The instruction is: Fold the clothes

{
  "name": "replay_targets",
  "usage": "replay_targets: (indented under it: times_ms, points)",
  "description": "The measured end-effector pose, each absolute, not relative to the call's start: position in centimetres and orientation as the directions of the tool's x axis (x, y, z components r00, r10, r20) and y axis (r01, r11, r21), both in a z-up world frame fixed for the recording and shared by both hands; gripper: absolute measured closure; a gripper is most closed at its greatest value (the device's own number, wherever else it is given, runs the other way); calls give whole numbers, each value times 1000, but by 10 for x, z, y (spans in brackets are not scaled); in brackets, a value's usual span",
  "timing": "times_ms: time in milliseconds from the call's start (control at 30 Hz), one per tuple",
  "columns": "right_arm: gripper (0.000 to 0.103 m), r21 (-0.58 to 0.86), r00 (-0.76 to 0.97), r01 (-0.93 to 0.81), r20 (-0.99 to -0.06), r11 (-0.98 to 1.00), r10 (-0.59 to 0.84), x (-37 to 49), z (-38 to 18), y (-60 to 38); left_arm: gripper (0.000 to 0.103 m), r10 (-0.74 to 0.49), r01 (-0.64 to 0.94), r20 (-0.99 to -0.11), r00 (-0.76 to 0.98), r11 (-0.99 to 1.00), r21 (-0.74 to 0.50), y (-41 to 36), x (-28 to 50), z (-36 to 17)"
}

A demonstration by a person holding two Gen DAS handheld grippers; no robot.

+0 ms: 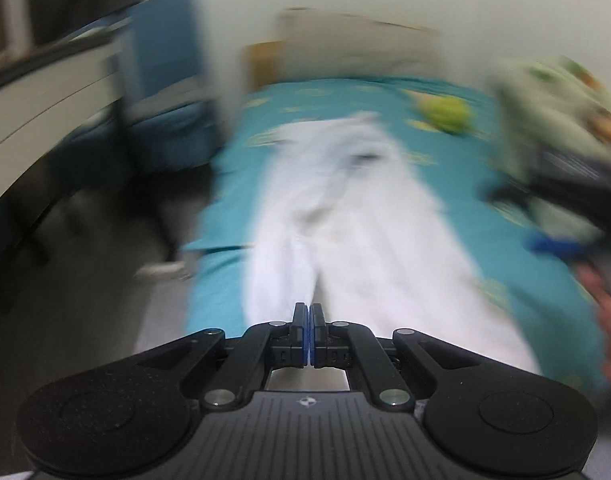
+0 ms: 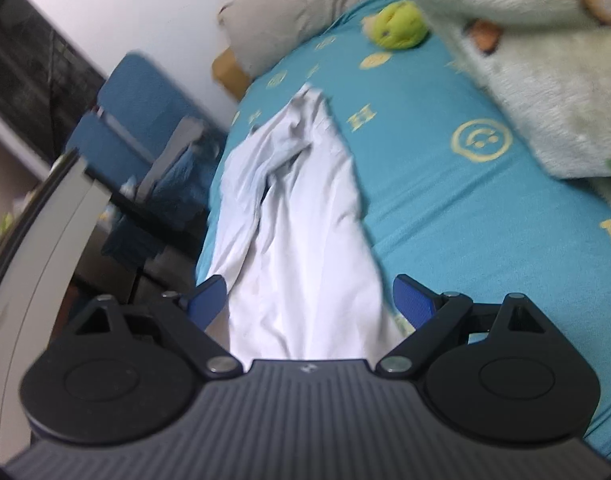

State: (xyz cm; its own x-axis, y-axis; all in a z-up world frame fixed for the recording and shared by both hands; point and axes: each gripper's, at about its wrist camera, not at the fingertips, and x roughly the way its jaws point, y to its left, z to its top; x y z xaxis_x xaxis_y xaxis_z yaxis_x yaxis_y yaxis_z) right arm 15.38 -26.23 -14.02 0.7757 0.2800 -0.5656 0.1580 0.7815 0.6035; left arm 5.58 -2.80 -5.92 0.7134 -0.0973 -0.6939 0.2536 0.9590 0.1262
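Note:
A white garment (image 1: 345,216) lies lengthwise on a teal bed sheet (image 1: 233,184); the left wrist view is motion-blurred. My left gripper (image 1: 308,312) is shut at the garment's near edge; I cannot tell whether cloth is pinched. In the right wrist view the garment (image 2: 305,208) stretches away, crumpled at its far end. My right gripper (image 2: 309,300) is open, its blue pads (image 2: 209,300) on either side of the garment's near end. The right gripper also shows at the right of the left wrist view (image 1: 557,216).
A green plush toy (image 2: 397,26) and a grey pillow (image 2: 305,8) lie at the bed's head. A fuzzy pale blanket (image 2: 545,80) covers the bed's right side. A blue chair (image 2: 145,120) and a white desk (image 2: 37,248) stand left of the bed.

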Motion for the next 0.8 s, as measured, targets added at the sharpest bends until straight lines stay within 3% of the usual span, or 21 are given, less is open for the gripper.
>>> replay_targets:
  times_ms: [67,233,467,633,667,800]
  points:
    - [12,608,787,172,-558,775,263,152,-139,-266,102,-139,337,-720,680,931,139,-48,52,-74]
    - [12,622,768,174,-571,763,290,154,-144,-270,103,-155,347,-774,614,934,88,-55,61,-105]
    - [12,625,749,189,-591,758,300,160,-151,-269,103,-346,292,-678,649,936,-198,-3,65,-83]
    - [12,606,721,206,-625,768,299,161,-157,-270,100,-394,394,-755,525,898,-195,-29,66,-110]
    - [12,605,709,208,-634,768,308,161,-160,-270,96,-400,417,-773,493,888,-194,-35,67,-116]
    - [12,603,659,219,-671,767,340,161,-170,-272,55,-371,397,-796,477,900,-182,-32,73,-118]
